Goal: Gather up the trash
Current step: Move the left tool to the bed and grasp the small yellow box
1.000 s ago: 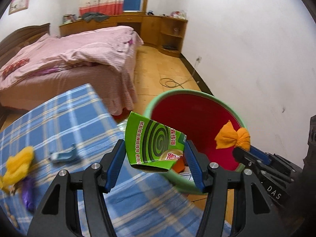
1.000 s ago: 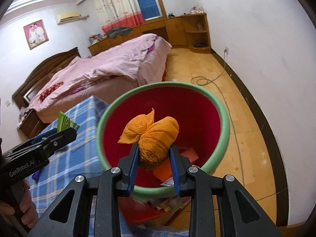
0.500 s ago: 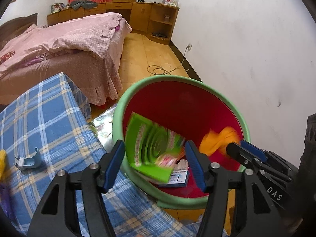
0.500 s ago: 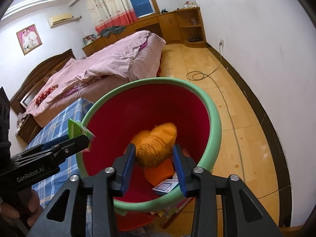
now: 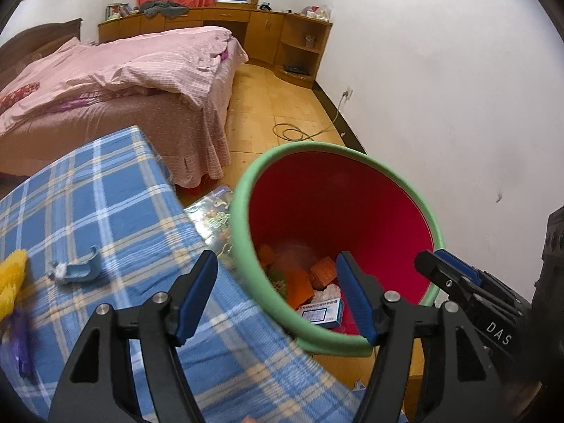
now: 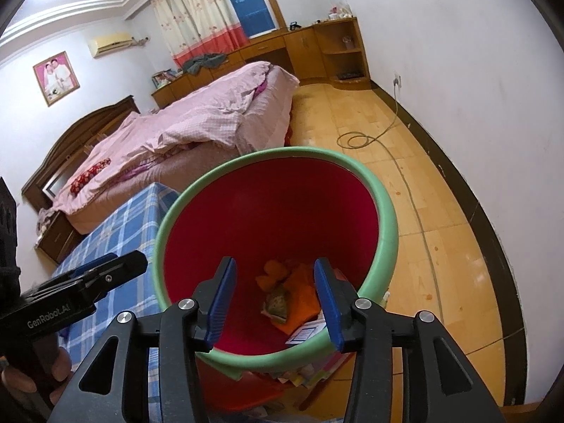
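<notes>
Jaws on both sides are empty right now. The left gripper (image 5: 276, 296) has its blue pads spread wide, straddling the near green rim of the trash bin (image 5: 387, 172), nothing between them. The right gripper (image 6: 273, 299) is parted too and its jaws are opening a bit more, hanging just over the bin's mouth with nothing held.

All the trash is down at the bottom of the red bin: an orange cloth bundle (image 6: 273, 275), some orange boxes (image 5: 322, 271), a white and blue carton (image 5: 320, 313) and a bit of green packaging, kinda hard to make out.

The bin sits on the floor right against the edge of the surface with the blue plaid cloth (image 5: 105, 211). Still lying on that cloth are a small pale blue holder thing (image 5: 75, 268), something fluffy and yellow (image 5: 10, 282) at the left edge, and a purple bit (image 5: 21, 345) that's too blurry to tell. Some glossy printed sheet (image 5: 211, 211) is wedged between the surface and the bin.
</notes>
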